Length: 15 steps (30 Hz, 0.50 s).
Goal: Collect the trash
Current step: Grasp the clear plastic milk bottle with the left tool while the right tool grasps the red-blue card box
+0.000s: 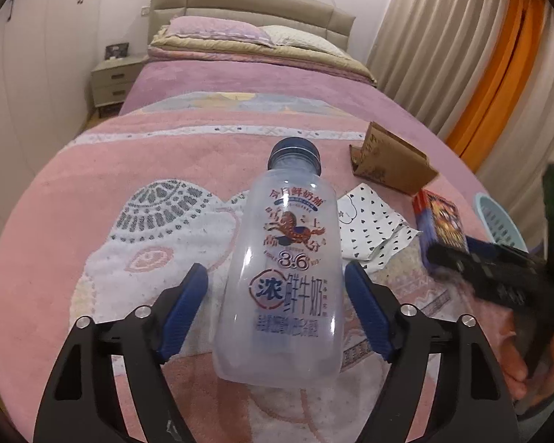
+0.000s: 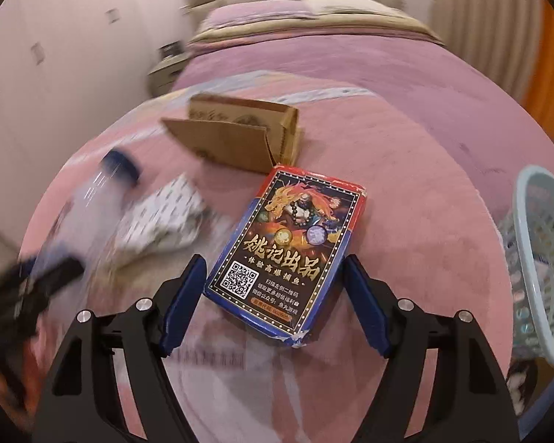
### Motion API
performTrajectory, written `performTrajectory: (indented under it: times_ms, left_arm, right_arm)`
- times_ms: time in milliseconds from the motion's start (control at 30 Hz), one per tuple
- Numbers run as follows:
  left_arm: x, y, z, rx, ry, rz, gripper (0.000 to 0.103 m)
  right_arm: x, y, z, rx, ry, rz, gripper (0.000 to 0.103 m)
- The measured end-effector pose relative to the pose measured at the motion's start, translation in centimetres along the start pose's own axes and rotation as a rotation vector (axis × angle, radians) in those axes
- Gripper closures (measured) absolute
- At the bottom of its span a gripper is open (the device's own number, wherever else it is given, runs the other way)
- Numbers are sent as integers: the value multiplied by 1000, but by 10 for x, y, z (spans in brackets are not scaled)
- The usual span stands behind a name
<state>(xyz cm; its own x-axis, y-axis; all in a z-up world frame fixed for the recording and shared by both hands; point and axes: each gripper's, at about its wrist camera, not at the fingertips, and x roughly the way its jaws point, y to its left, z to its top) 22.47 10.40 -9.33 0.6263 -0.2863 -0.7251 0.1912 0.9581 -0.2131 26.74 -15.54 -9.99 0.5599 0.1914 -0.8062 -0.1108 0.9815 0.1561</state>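
A clear empty milk bottle [image 1: 288, 258] with a dark blue cap lies on the pink bedspread, cap pointing away. My left gripper [image 1: 277, 284] is open, its blue pads on either side of the bottle without touching it. A blue and red card box [image 2: 288, 251] with a dragon picture lies on the bed. My right gripper [image 2: 275, 277] is open with its pads on either side of the box's near end. The box also shows in the left wrist view [image 1: 439, 221]. The bottle is blurred in the right wrist view [image 2: 103, 199].
A brown cardboard box [image 1: 391, 162] lies open on its side behind, also in the right wrist view [image 2: 240, 133]. A white dotted paper wrapper [image 1: 373, 229] lies between bottle and card box. A light blue plastic basket [image 2: 543, 251] stands at the right. Pillows and a nightstand [image 1: 114, 77] are far back.
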Motion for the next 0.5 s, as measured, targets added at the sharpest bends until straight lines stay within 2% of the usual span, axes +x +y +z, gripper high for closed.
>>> performTrajectory:
  times_ms: [133, 200, 233, 267, 367, 500]
  left_arm:
    - [3, -5, 5, 9, 18, 19, 28]
    - [5, -6, 5, 12, 26, 23, 34]
    - [5, -6, 4, 15, 29, 23, 43]
    - [6, -6, 3, 20, 32, 23, 47]
    - [2, -6, 2, 12, 13, 31, 48]
    - [-10, -4, -2, -39, -21, -3, 50]
  right_arm:
    - [-14, -1, -17, -126, 19, 74, 32]
    - [-21, -1, -26, -173, 24, 88, 32]
    - [-25, -4, -30, -191, 29, 97, 32]
    - [-28, -6, -34, -189, 39, 106, 32]
    - [-35, -22, -39, -116, 65, 137, 31]
    - [-40, -36, -44, 15, 64, 168, 21]
